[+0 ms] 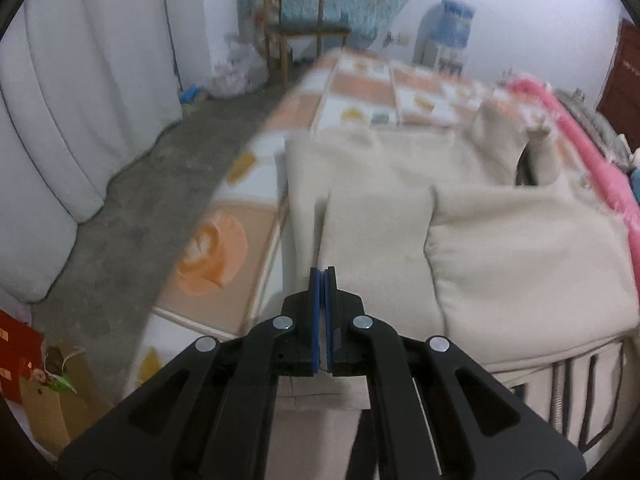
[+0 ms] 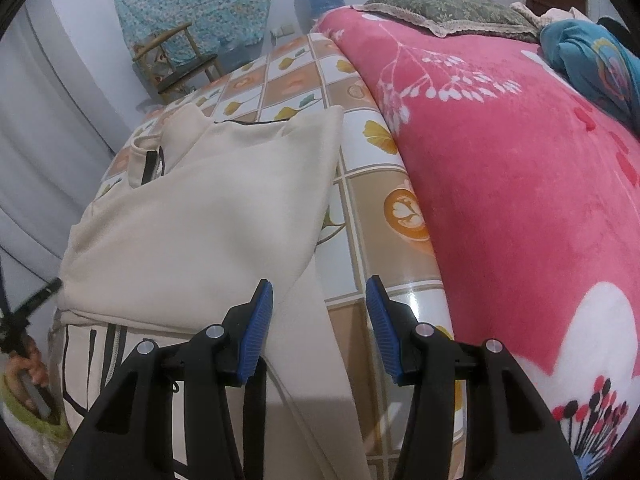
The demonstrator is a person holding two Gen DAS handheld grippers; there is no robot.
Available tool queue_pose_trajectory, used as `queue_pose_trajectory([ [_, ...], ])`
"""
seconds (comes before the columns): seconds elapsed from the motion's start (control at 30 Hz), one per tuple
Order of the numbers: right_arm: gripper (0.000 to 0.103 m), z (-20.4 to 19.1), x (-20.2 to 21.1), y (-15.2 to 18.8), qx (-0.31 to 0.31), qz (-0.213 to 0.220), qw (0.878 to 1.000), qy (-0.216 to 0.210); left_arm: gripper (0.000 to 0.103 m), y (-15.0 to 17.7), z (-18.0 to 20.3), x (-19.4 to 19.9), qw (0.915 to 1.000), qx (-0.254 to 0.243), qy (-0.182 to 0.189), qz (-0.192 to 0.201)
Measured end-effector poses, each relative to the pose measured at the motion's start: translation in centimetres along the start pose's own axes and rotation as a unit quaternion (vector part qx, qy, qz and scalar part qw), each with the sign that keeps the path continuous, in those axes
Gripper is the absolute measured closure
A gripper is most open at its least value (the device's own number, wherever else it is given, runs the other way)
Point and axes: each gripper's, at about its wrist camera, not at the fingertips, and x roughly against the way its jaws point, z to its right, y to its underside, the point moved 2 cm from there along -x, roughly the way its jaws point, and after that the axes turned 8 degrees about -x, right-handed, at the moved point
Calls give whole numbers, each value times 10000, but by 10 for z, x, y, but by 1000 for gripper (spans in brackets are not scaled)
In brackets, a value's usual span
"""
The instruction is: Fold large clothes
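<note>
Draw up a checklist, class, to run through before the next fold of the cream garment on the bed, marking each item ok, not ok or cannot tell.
1. Left hand-held gripper free of cloth: cannot tell; its blue pads meet with the garment just beyond them.
2. Right hand-held gripper open and empty: ok.
3. Cream fleece zip-neck garment lying flat on the tile-patterned bed sheet: not ok; its lower part hangs over the edge.
4. Sleeves folded in: ok.
5. Pink floral blanket clear of the garment: ok.

tiled-print bed (image 2: 372,216): cream garment (image 2: 208,216), pink blanket (image 2: 520,184).
</note>
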Motion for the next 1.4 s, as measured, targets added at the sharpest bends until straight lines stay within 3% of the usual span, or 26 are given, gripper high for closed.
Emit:
queue_pose_trajectory([
  [0.17, 55, -4, 18, 2, 243, 238, 9992, 205, 94, -5, -1, 34, 9980, -85, -204, 589],
  [0.27, 55, -21, 26, 4, 587, 378, 9975, 104, 85, -8, 9, 58, 9950, -266, 163, 950],
  [0.3, 56, -29, 24, 4, 699, 390, 9968, 48, 78, -9, 14, 59, 9944, -342, 345, 938],
  [0.37, 56, -42, 18, 5, 870, 367, 9955, -12, 74, -8, 27, 55, 9940, -452, 591, 799],
  [0.43, 56, -56, 7, 8, 1032, 310, 9941, -161, 55, -3, 42, 39, 9941, -585, 805, 421],
  [0.53, 56, -67, -18, 12, 1170, 66, 9931, -84, 49, 10, 54, 11, 9955, -716, 606, -94],
  [0.63, 56, -62, -42, 18, 1211, -263, 9920, 232, 38, 14, 56, 9, 9958, -792, 450, -124],
  [0.7, 57, -64, -30, 19, 1179, -289, 9922, 289, 38, 14, 54, 15, 9961, -692, 517, -181],
  [0.9, 55, -72, 29, 54, 1253, -194, 9919, -50, 23, 39, 45, 62, 9953, -765, 592, 55],
  [1.03, 34, -73, 45, 99, 1323, -457, 9901, -120, 19, 77, 45, 81, 9940, -834, 700, -139],
  [1.23, 15, -73, 34, 146, 1530, -602, 9858, 335, 19, 133, 48, 76, 9938, -888, 515, -415],
  [1.3, 7, -71, 25, 153, 1488, -646, 9856, 480, 18, 140, 47, 80, 9949, -910, 414, -135],
  [1.4, 7, -72, 25, 159, 1413, -381, 9871, 649, 17, 144, 45, 82, 9957, -839, 398, -48],
])
